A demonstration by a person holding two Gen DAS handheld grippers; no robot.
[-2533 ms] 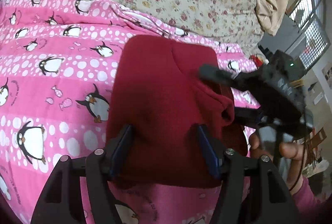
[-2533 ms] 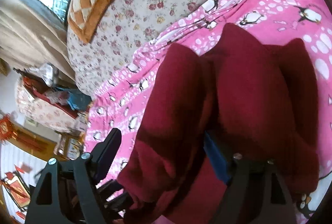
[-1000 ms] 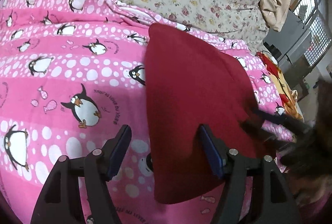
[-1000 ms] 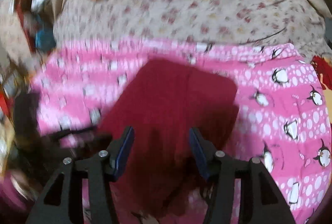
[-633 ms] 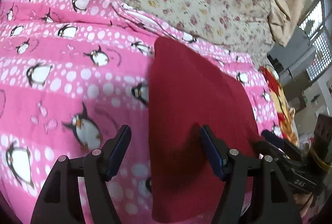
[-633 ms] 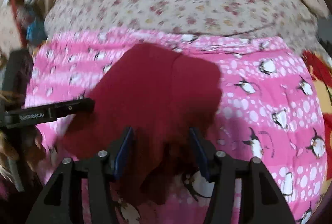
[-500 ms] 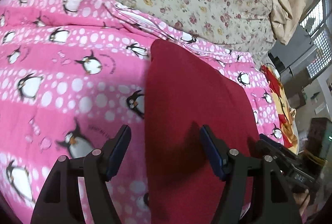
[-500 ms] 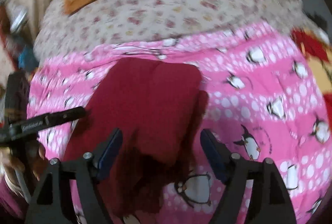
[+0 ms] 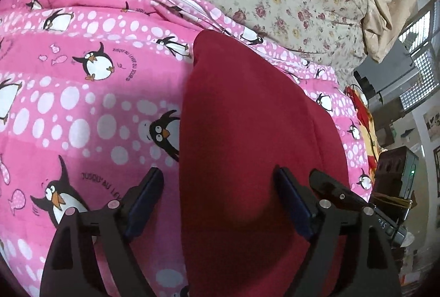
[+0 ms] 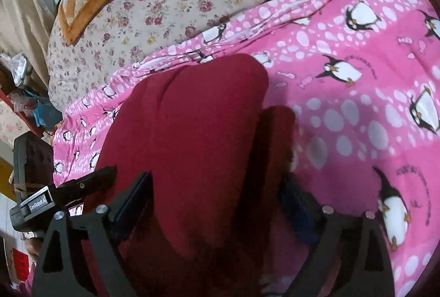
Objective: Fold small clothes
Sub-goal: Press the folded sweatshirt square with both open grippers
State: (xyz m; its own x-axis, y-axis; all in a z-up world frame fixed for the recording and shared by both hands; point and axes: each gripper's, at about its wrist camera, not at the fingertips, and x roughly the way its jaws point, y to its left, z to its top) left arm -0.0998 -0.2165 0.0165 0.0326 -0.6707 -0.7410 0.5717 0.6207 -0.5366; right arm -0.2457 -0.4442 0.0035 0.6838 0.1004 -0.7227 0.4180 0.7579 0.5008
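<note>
Hovering over the red garment lying flat on the penguin blanket, I have both jaw pairs spread wide; each has just been opening, with cloth below them but nothing pinched. My left gripper straddles the garment's left edge, and my right gripper sits above its near end. I judge one fold laid and let go. Next comes picking an edge for another fold, pinching only the layers I mean to lift.
</note>
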